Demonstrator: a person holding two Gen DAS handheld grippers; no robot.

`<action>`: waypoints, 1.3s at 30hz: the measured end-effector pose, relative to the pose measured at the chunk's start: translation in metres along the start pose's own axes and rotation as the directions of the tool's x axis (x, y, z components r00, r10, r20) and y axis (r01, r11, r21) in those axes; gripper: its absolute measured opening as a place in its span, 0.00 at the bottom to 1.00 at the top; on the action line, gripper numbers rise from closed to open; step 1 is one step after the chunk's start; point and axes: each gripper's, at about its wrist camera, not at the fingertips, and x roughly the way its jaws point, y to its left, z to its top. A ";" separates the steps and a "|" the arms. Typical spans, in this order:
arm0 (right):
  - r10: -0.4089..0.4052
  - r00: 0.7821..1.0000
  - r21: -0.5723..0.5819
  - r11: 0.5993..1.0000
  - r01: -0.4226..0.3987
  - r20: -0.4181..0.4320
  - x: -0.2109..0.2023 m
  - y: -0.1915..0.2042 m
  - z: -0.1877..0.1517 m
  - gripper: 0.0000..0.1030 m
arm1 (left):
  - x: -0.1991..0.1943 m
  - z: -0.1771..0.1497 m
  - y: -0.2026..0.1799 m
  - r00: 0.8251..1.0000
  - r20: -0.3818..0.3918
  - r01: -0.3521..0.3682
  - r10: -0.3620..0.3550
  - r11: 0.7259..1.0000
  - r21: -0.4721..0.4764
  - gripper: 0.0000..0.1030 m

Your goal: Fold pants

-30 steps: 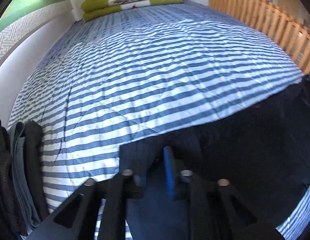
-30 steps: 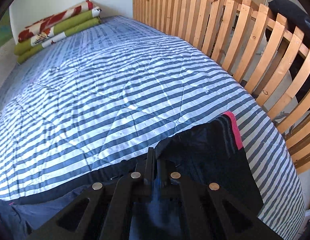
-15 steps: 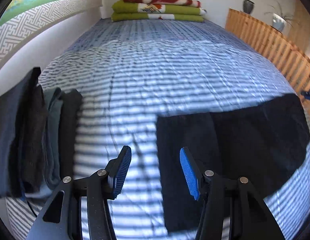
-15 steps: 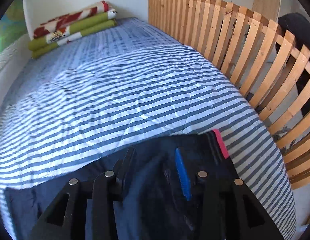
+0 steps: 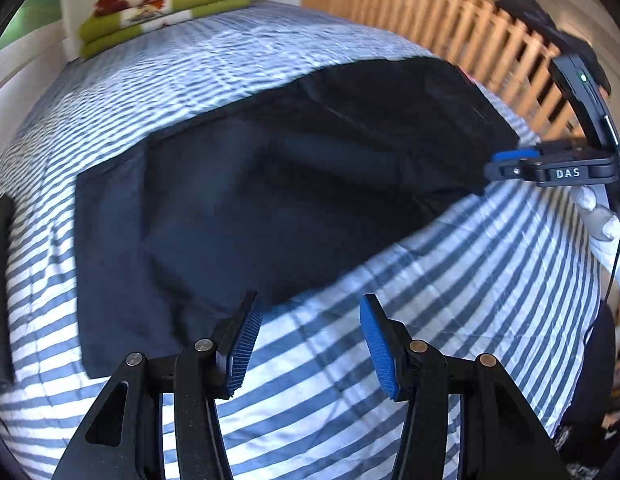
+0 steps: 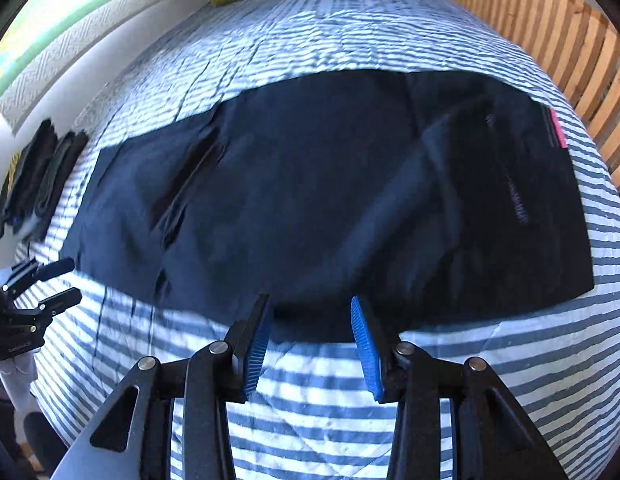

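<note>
The dark pants [image 6: 330, 200] lie spread flat across the striped bed cover [image 6: 350, 400], one long edge toward the near side of the bed and the waistband with its pink tag [image 6: 558, 130] at the end by the slatted wooden rail [image 6: 550, 28]. They look doubled leg over leg, so my read is the lengthwise fold is done and the crosswise fold is what's in hand.

Both tools are off the cloth. The right gripper [image 6: 310, 344] hangs over the near edge of the pants, its blue fingers [image 6: 256, 352] apart, nothing between them but bedding and the hem line; they have just been opening. The left gripper [image 5: 306, 348] sits over bare stripes just beside the pants' near edge, its fingers [image 5: 244, 348] apart too, just opened and empty.

Next, I'd say, each hand has to pick a corner of one short end, pinch both layers cleanly, then carry that end over to meet the other without dragging the bottom layer.

Off toward the wall, a stack of folded dark clothes [image 6: 42, 168] waits; folded green blankets [image 5: 162, 12] sit at the head of the bed.
</note>
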 end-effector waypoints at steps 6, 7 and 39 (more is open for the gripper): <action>-0.029 1.000 -0.031 0.999 0.029 -0.009 0.012 0.010 0.014 0.37 | 0.030 0.010 -0.009 0.999 -0.030 0.023 -0.024 0.999 -0.040 0.51; -0.029 0.999 -0.006 1.000 0.029 0.014 0.009 0.005 0.023 0.37 | 0.029 0.013 -0.009 0.999 -0.016 0.039 -0.040 0.998 -0.057 0.51; -0.079 0.995 -0.318 0.943 0.093 0.058 -0.001 0.041 0.012 0.03 | 0.032 0.032 -0.065 0.998 0.027 0.044 -0.048 0.991 0.126 0.38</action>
